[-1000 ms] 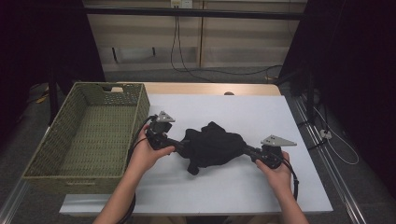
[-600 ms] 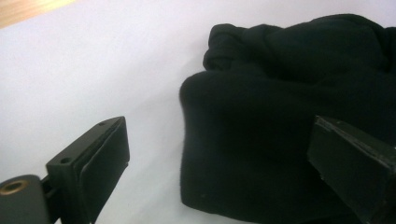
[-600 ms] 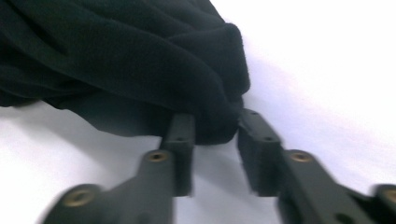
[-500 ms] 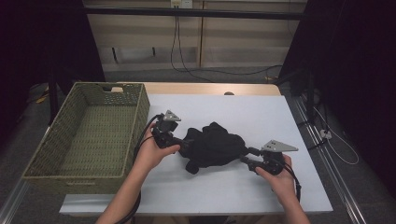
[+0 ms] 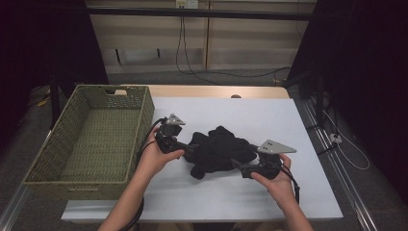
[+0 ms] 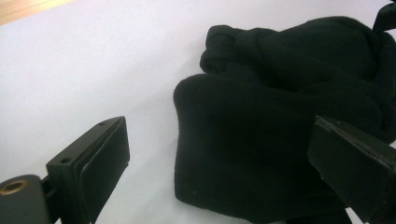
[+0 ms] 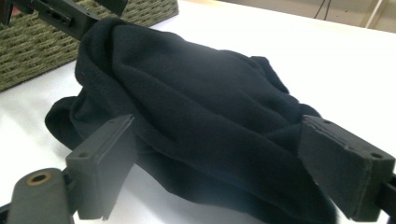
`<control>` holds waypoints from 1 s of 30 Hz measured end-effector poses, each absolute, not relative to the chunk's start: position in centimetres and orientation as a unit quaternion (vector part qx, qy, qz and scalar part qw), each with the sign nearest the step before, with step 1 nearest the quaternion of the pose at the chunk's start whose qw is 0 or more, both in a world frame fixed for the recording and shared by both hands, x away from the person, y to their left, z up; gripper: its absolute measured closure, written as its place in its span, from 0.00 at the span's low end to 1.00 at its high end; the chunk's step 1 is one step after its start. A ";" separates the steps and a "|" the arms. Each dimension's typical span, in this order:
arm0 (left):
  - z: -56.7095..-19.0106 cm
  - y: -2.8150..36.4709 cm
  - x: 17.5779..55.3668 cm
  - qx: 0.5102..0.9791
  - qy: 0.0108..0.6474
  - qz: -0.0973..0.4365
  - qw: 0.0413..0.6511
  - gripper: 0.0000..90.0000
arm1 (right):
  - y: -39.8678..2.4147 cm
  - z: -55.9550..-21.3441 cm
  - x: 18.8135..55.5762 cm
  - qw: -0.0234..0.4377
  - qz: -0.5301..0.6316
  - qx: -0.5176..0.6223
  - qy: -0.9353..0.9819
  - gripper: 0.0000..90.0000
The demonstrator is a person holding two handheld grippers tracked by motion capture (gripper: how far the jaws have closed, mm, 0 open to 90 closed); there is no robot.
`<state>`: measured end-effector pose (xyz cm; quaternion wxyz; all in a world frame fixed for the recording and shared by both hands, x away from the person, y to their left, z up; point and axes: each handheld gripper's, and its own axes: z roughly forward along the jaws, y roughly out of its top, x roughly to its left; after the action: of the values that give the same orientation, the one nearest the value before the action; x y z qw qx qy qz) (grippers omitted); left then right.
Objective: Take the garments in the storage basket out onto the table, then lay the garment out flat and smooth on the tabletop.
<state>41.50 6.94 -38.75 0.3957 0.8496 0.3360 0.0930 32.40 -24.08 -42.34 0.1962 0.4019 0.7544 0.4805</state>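
Garment (image 5: 219, 151) of black fleece lies bunched mid-counter (image 5: 269, 115), just right of the empty wicker basket (image 5: 96, 144); the left hand-held gripper (image 5: 186, 148) stands with jaws apart at its left edge, and the right hand-held gripper (image 5: 236, 165) has just been opening, its pads clear of the cloth between them. Recommendation: each should take a single firm bite of fleece at the outer edge before lifting, as a shallow pinch would probably slip.

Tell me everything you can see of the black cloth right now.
The black cloth looks like soft, matte fleece, bunched into a rumpled, folded heap on the white table, just right of the woven basket. The left claw and right claw flank it, each standing open around an edge, pads not pressing.
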 end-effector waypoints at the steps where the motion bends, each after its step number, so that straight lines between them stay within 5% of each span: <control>1: -38.8 7.0 41.5 0.849 0.338 0.092 0.396 0.06 | -23.9 -42.4 32.5 0.197 0.479 0.399 0.756 0.12; 14: -38.6 7.3 40.5 0.850 0.338 0.097 0.392 0.06 | -21.3 -41.6 33.2 0.187 0.495 0.369 0.764 0.13; 19: -38.6 7.9 40.5 0.848 0.345 0.100 0.390 0.06 | -19.6 -41.6 33.9 0.188 0.481 0.359 0.777 0.22; 21: -38.8 8.2 40.6 0.845 0.351 0.102 0.390 0.06 | -19.0 -42.1 34.2 0.186 0.476 0.359 0.781 0.32; 26: -38.8 8.1 40.7 0.844 0.350 0.101 0.394 0.06 | -18.6 -43.1 34.6 0.184 0.459 0.363 0.790 0.74; 30: -39.0 7.9 40.8 0.845 0.348 0.098 0.394 0.07 | -20.1 -42.6 34.9 0.174 0.485 0.384 0.767 0.89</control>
<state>40.84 7.92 -39.02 0.3937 0.8451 0.3482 0.0982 34.89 -20.08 -42.57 0.1735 0.3837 0.7666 0.4848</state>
